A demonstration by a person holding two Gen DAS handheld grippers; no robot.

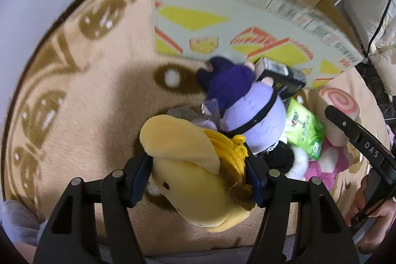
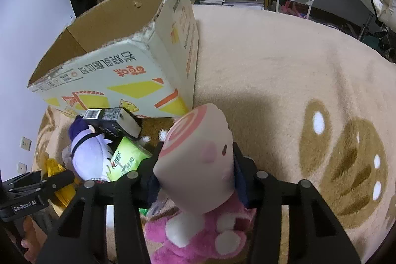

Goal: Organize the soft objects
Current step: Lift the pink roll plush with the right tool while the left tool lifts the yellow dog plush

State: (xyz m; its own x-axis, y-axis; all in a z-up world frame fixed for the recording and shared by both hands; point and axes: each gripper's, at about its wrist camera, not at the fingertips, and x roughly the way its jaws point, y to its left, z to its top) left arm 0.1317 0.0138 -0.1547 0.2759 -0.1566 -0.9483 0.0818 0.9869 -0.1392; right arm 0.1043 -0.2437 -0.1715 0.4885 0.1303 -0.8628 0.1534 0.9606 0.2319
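- On the beige rug (image 2: 272,61), left gripper (image 1: 198,180) jaws clench a yellow plush (image 1: 188,165).
- Right gripper (image 2: 195,180) jaws clench a pink swirl plush (image 2: 198,155) near the cardboard box (image 2: 118,71).

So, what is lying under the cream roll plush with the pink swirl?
A pink plush lies below the roll plush, which the right claw grips. Most of its body shows; the part under the roll is covered.
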